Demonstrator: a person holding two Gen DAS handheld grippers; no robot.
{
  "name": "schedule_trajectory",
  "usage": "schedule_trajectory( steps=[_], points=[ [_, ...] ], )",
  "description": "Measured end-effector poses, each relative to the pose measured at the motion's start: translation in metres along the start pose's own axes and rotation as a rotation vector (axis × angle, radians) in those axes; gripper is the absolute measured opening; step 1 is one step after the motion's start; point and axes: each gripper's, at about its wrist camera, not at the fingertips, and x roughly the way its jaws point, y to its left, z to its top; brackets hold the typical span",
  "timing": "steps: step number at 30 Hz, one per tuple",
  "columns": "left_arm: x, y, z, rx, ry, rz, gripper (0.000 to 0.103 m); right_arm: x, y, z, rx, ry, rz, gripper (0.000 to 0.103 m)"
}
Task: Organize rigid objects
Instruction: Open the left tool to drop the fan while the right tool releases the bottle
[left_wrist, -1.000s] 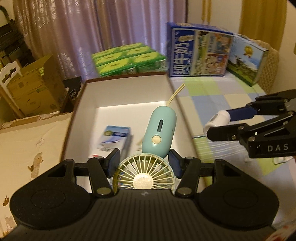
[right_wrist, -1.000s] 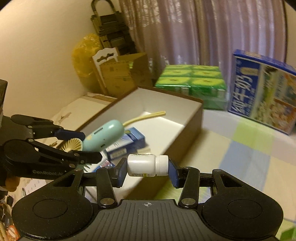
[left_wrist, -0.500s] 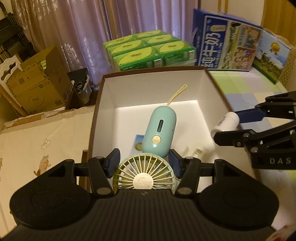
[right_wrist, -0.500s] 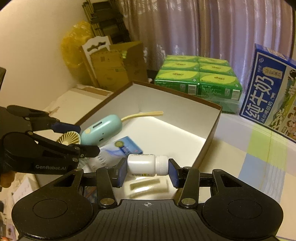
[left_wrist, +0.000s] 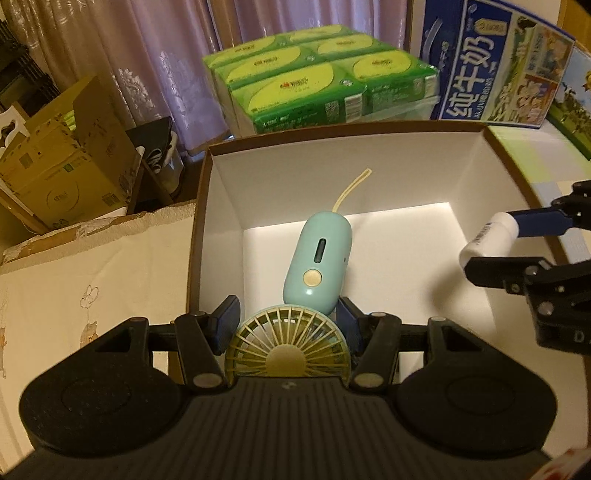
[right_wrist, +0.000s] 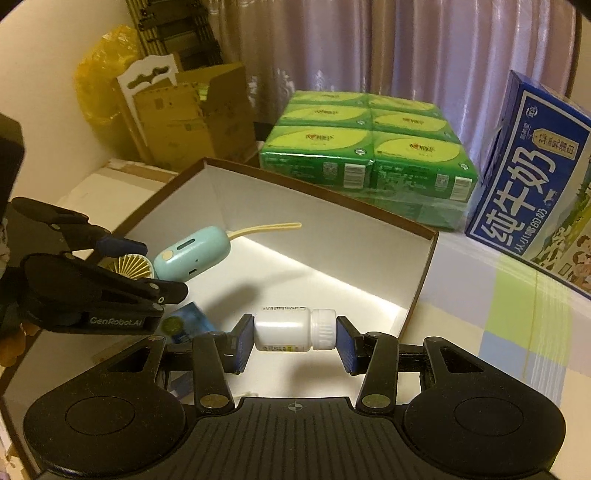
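Observation:
My left gripper (left_wrist: 288, 325) is shut on a mint-green handheld fan (left_wrist: 317, 266) by its round yellow grille and holds it over the open white box (left_wrist: 229, 206). The fan also shows in the right wrist view (right_wrist: 192, 251), with its yellow strap (right_wrist: 266, 229) trailing. My right gripper (right_wrist: 293, 341) is shut on a white pill bottle (right_wrist: 291, 330), held sideways above the box floor. The bottle also shows in the left wrist view (left_wrist: 487, 240). A small blue carton (right_wrist: 184, 325) lies in the box under the left gripper (right_wrist: 129, 273).
Green tissue packs (right_wrist: 365, 147) and a blue milk carton box (right_wrist: 532, 192) stand behind the white box's brown rim (right_wrist: 424, 273). Cardboard boxes (left_wrist: 62, 170) sit at the left. A checked cloth (right_wrist: 517, 332) lies to the right.
Both grippers have moved forward over the box with the fan and the bottle still held. The right gripper has come from beside the box to above its floor.

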Motion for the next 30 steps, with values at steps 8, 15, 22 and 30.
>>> schedule_trajectory(
  steps=[8,15,22,30],
  points=[
    [0.019,-0.011,0.018,0.044,-0.011,-0.003,0.054,0.014,-0.003,0.002,-0.005,0.023,-0.026,0.043],
    [0.016,-0.010,0.024,0.047,-0.055,-0.011,0.063,0.017,-0.005,0.006,-0.002,0.025,-0.032,0.044],
    [0.010,-0.006,0.020,0.040,-0.053,-0.018,0.063,0.021,-0.005,0.012,0.011,-0.010,-0.031,0.044],
    [-0.006,0.001,0.009,0.010,-0.063,-0.019,0.066,0.002,-0.003,0.011,0.029,-0.060,0.012,0.062]
  ],
)
